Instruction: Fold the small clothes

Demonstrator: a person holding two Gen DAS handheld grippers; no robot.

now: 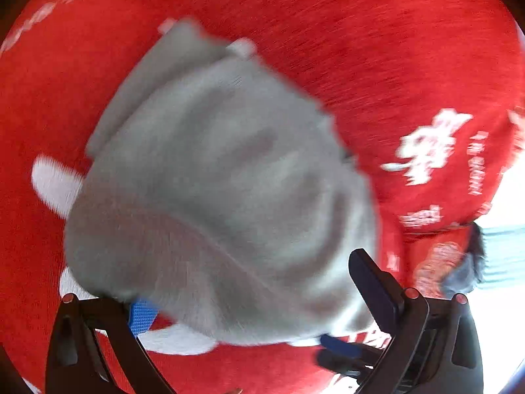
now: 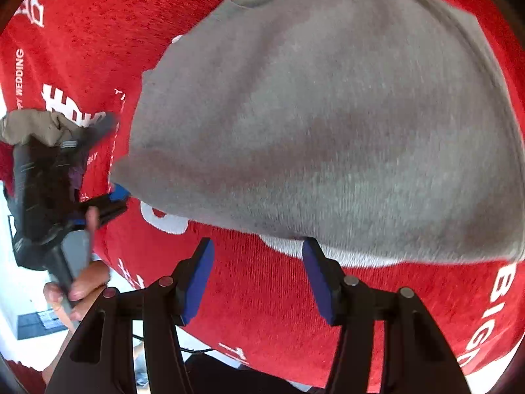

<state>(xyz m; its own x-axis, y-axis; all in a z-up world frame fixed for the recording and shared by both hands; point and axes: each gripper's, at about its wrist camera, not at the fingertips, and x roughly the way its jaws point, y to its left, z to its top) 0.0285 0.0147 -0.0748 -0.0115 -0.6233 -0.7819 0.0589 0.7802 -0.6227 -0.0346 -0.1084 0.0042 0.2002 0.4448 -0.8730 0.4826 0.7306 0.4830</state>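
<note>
A grey garment point(image 1: 210, 177) lies folded on a red cloth point(image 1: 361, 32) with white print. In the left wrist view my left gripper point(image 1: 249, 282) stands wide open at the garment's near edge. The grey fabric lies across the gap and the blue pad point(image 1: 142, 317) sits at its corner without pinching it. The right wrist view shows the same garment point(image 2: 328, 115) filling the upper right. My right gripper point(image 2: 259, 246) is open just short of its near hem, with only red cloth between the blue pads point(image 2: 197, 282). The left gripper point(image 2: 115, 197) shows at the garment's left corner.
A crumpled heap of beige and dark clothes point(image 2: 36, 128) lies at the left of the red cloth point(image 2: 262, 312). A hand point(image 2: 82, 282) holds the left gripper's handle. The table's edge and pale floor point(image 2: 19, 295) show at the lower left.
</note>
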